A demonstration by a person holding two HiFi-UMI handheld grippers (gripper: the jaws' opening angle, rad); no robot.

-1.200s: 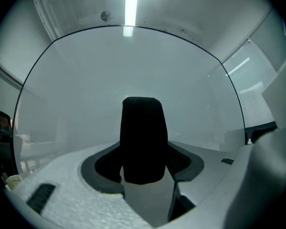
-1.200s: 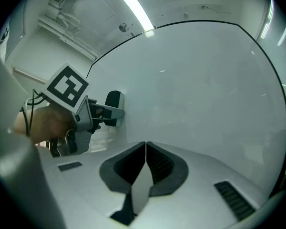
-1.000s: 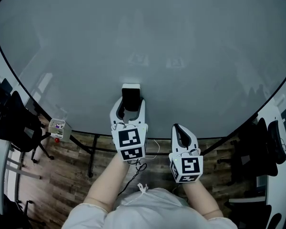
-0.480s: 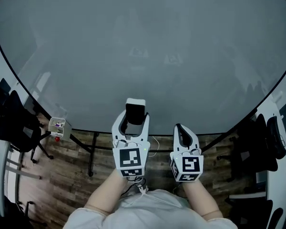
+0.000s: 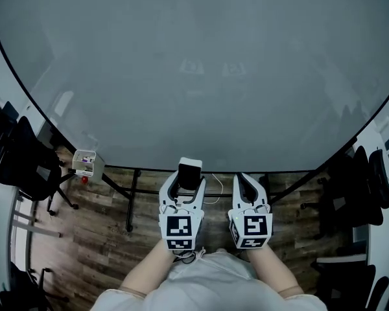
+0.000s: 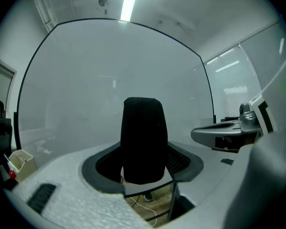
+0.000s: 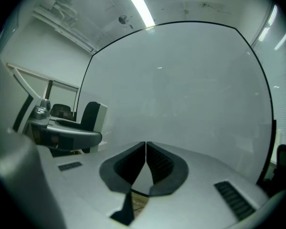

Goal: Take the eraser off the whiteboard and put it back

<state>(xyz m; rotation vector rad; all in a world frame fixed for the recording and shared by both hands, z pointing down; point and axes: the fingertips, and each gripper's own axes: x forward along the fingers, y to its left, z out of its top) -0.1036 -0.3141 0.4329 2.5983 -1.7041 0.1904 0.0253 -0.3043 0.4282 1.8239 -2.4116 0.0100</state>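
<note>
The eraser (image 5: 190, 173), white-backed with a black felt face, sits upright between the jaws of my left gripper (image 5: 187, 181), which is shut on it. In the left gripper view its black felt (image 6: 143, 140) fills the gap between the pads, a short way off the whiteboard (image 6: 109, 80). The large grey whiteboard (image 5: 194, 70) fills the upper head view, and the eraser now lies over the floor below its bottom edge. My right gripper (image 5: 247, 185) hangs beside the left, shut with nothing in it; its pads (image 7: 156, 162) meet in the right gripper view. The held eraser (image 7: 91, 117) shows there at left.
A small white box (image 5: 85, 164) hangs at the board's lower left edge. Black stand legs (image 5: 131, 199) and a white cable (image 5: 214, 196) cross the wooden floor under the board. Dark office chairs (image 5: 23, 164) stand at the left and right (image 5: 356, 193).
My left gripper has drawn the eraser back and down from the whiteboard's face to below its lower edge. The right gripper pulled back a little and stayed shut.
</note>
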